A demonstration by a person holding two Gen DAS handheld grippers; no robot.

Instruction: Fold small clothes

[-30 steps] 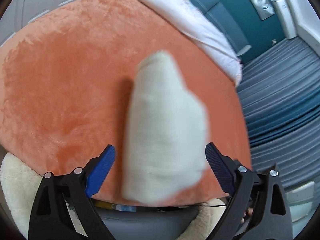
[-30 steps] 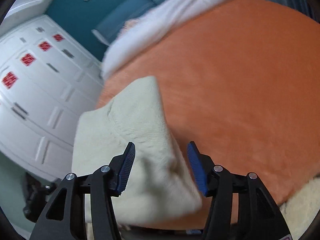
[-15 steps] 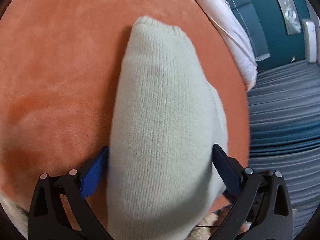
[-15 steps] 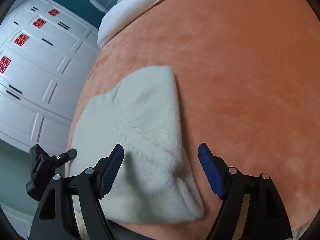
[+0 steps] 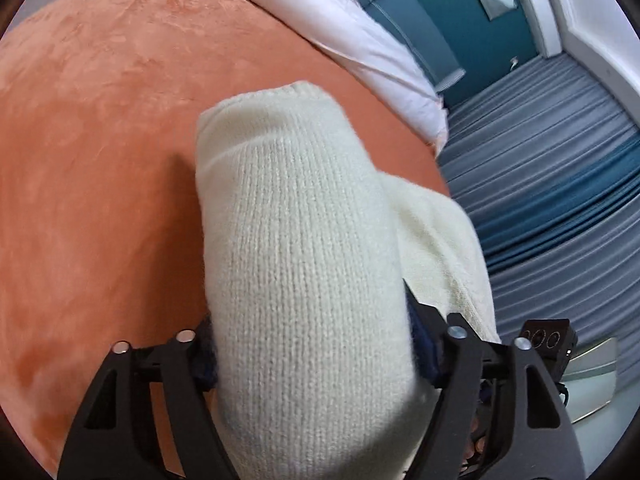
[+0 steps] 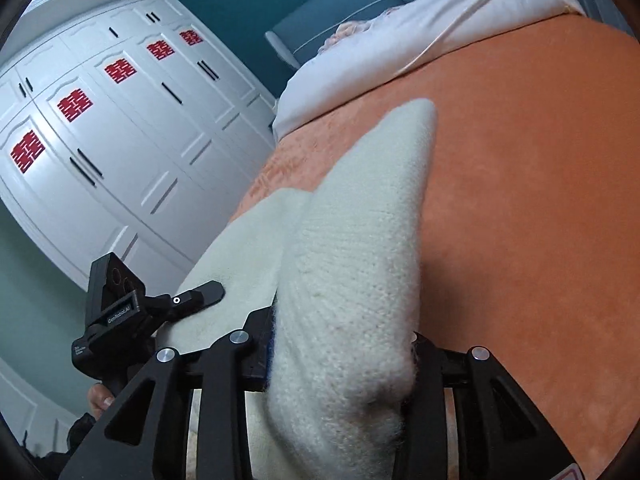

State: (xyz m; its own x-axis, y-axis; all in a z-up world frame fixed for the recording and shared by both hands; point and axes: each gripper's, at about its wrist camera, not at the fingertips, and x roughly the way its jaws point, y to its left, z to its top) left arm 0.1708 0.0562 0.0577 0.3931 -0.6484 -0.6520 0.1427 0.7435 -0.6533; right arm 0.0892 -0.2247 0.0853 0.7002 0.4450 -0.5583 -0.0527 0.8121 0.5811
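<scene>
A cream knitted garment [image 5: 304,248] lies folded on the orange bedspread [image 5: 100,160]. My left gripper [image 5: 312,352] is shut on its near edge; the knit bulges up between the fingers and hides the blue pads. In the right wrist view the same garment [image 6: 360,248] rises from the bedspread [image 6: 540,200], and my right gripper [image 6: 340,356] is shut on its near edge. The left gripper [image 6: 192,296] also shows there, at the left, against the cloth.
White pillows [image 5: 360,40] lie at the head of the bed, before a teal headboard [image 5: 408,8]. Grey-blue curtains [image 5: 552,168] hang past the bed's right edge. White wardrobe doors [image 6: 120,128] with red emblems stand beyond the left edge.
Both grippers have closed from wide open onto the garment's near edge. The cloth has bunched and lifted between the fingers, and both cameras tilted up from the bed.
</scene>
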